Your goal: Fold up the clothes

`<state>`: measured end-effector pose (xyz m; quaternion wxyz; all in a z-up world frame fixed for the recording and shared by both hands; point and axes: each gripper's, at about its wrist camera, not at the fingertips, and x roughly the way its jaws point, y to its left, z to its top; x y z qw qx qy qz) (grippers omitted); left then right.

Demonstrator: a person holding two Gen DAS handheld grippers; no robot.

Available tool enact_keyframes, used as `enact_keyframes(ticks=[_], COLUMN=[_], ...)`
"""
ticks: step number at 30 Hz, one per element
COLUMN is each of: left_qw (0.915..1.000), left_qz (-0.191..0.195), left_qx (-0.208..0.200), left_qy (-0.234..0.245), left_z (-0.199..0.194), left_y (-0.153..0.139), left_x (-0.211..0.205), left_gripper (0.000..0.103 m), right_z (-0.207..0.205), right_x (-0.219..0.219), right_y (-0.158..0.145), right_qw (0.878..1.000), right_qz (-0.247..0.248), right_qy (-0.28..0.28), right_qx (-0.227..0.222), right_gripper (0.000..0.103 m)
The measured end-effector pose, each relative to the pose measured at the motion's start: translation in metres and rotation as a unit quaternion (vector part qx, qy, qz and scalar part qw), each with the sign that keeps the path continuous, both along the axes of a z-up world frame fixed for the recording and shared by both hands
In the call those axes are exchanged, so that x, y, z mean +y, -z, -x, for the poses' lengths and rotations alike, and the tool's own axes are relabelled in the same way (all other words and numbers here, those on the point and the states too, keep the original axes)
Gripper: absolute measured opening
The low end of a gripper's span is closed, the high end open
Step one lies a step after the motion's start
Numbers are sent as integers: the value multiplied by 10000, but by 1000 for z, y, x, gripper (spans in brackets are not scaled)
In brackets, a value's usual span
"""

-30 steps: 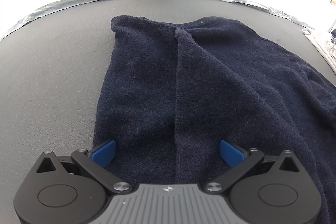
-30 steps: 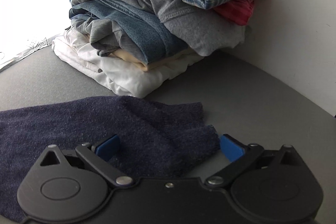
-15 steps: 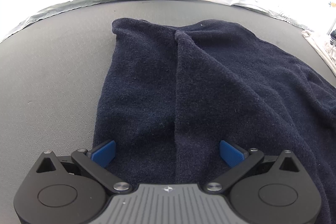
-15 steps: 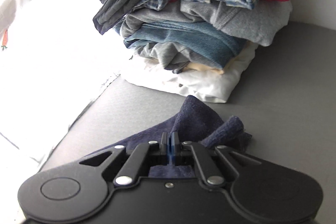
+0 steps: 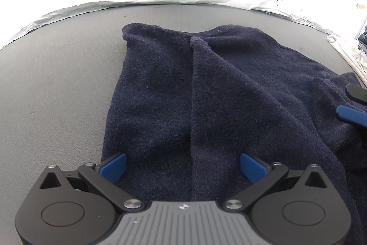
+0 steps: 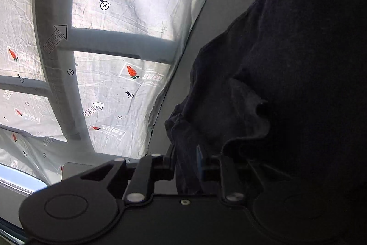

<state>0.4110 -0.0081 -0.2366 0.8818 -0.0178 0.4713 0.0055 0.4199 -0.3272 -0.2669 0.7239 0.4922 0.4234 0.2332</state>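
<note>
A dark navy fleece garment (image 5: 206, 88) lies spread on the grey table (image 5: 57, 84), with a raised fold running down its middle. My left gripper (image 5: 182, 167) is open, its blue pads (image 5: 113, 167) straddling the garment's near edge. My right gripper (image 6: 187, 164) is shut on a corner of the same garment (image 6: 286, 61) and holds it lifted, the cloth hanging in folds in front of the camera. The right gripper also shows at the right edge of the left wrist view (image 5: 357, 114), over the garment's right end.
A white plastic sheet printed with carrots (image 6: 119, 56) hangs beyond the table's far edge. A pale folded cloth (image 5: 351, 49) sits at the far right of the table. Bare grey table lies left of the garment.
My right gripper shut on the garment's corner, lifted it and swung left, away from the stack of folded clothes. It now shows in the left wrist view. My left gripper stayed put.
</note>
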Motion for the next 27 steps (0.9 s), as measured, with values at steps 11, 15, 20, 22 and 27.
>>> enact_keyframes(ticks=[11,15,20,22,27], left_qw=[9998,9998,9986,9978,9947], left_qz=[8,-69,-205,-149,206], left_qx=[112,20,-417,-497,-444], left_qy=[-138,-189,238,414,899], left_z=[-3,-1,4,2,-7], left_y=[-3,-10,-34,-42,-51], left_x=[-1,-5,-22,-31,-64], left_gripper=[103,103,103,103,103], right_z=[29,34,32,36,44], right_x=[-47,-59,-82,-87,-82], right_y=[-71,-56,-18,-8,6], right_qw=[9178,8509,8386,8453,8346], right_qz=[3388,4844,5197,5093,5219], right_qy=[1052,1298,1339,1345,1447], right_qx=[-1783,-1564,-939,-893,-1010], right_gripper=[103,103,103,103,103])
